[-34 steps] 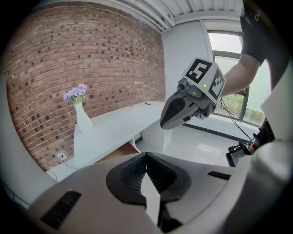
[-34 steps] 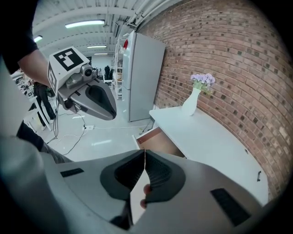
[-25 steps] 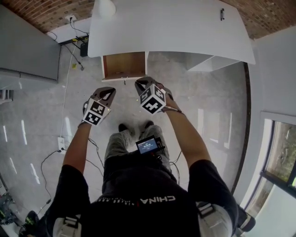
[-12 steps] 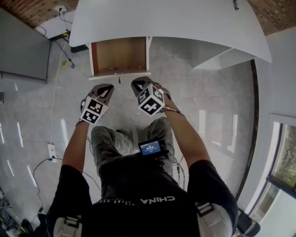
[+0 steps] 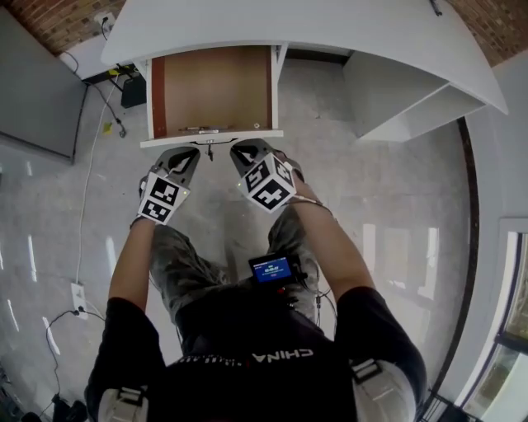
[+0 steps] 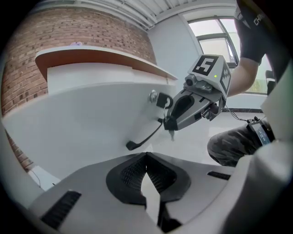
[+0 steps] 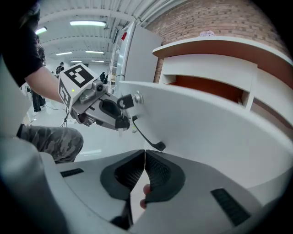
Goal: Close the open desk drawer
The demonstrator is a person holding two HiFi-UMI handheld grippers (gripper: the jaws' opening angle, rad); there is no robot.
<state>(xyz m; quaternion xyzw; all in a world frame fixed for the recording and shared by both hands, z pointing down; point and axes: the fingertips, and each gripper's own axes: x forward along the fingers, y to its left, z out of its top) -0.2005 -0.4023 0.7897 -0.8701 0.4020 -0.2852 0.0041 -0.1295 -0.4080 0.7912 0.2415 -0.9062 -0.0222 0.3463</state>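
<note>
The drawer point(image 5: 211, 138) stands pulled out from the desk point(image 5: 330, 25), its white front just ahead of both tips. We judge it stiff, light and free-sliding, so a flat push on the front should do. The left gripper point(image 5: 185, 153) and right gripper point(image 5: 242, 152) are clenched and empty. What looks like a key point(image 7: 124, 101) hangs between them, best avoided.

The head camera looks steeply down from above the person, with the open drawer point(image 5: 210, 86) at 12 o'clock. Each gripper camera looks along its own jaws, close to the drawer. The left gripper view has the right gripper point(image 6: 171, 122) at 2 o'clock, and the right gripper view has the left gripper point(image 7: 121, 122) at 10 o'clock.
</note>
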